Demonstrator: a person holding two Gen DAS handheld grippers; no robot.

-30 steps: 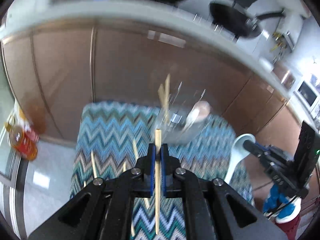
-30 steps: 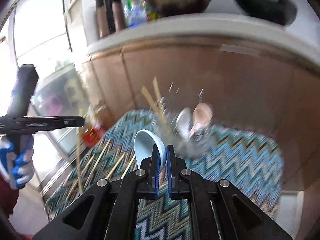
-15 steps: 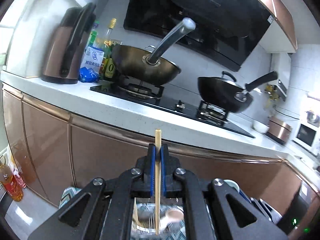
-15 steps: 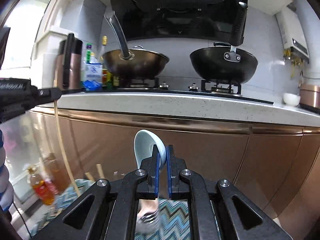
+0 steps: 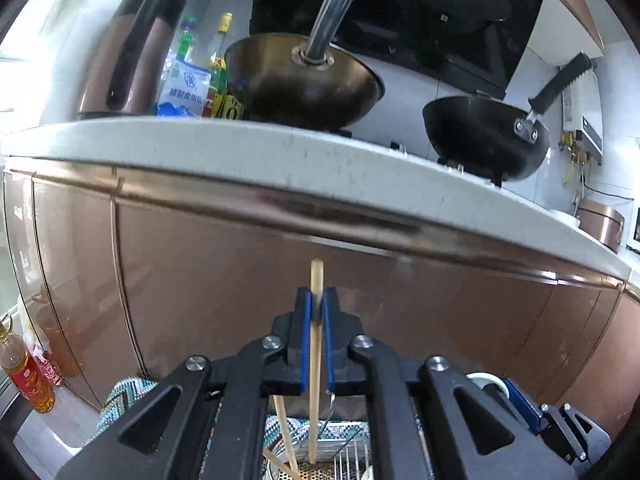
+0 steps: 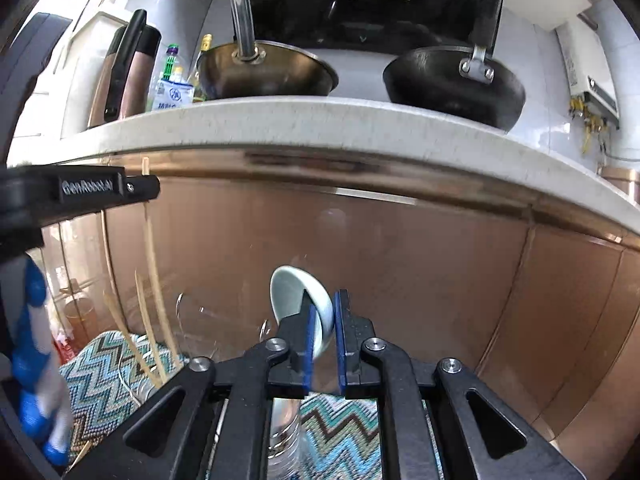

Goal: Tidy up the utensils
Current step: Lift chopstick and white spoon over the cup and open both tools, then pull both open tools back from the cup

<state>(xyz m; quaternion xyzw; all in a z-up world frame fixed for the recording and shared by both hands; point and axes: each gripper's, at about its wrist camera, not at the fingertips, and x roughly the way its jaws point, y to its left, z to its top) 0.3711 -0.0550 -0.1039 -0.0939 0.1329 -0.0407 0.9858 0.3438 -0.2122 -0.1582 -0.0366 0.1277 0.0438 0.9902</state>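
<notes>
Left wrist view, left gripper (image 5: pixel 316 312): clenched on a wooden chopstick (image 5: pixel 314 364), held upright, lower tip hanging inside the metal utensil holder (image 5: pixel 344 460).
Left wrist view, holder contents: two more chopsticks (image 5: pixel 282 436) already leaning inside; perforated base and wire basket visible; rest hidden behind the gripper body.
Left wrist view, surroundings: zigzag mat (image 5: pixel 120 396) under the holder, copper cabinet front behind, right gripper partly seen at lower right.
Right wrist view, right gripper (image 6: pixel 322 332): clamped on a pale ceramic spoon (image 6: pixel 300 300), bowl end up, raised above the mat, not yet in the holder.
Right wrist view, holder: blurred, below and left of the spoon, with chopsticks (image 6: pixel 154 312) standing in it.
Progress, as a judgement: partly done; some chopsticks stored, one chopstick at the point of release, spoon left to place.
Remaining on the mat: cannot tell, mostly out of sight.
</notes>
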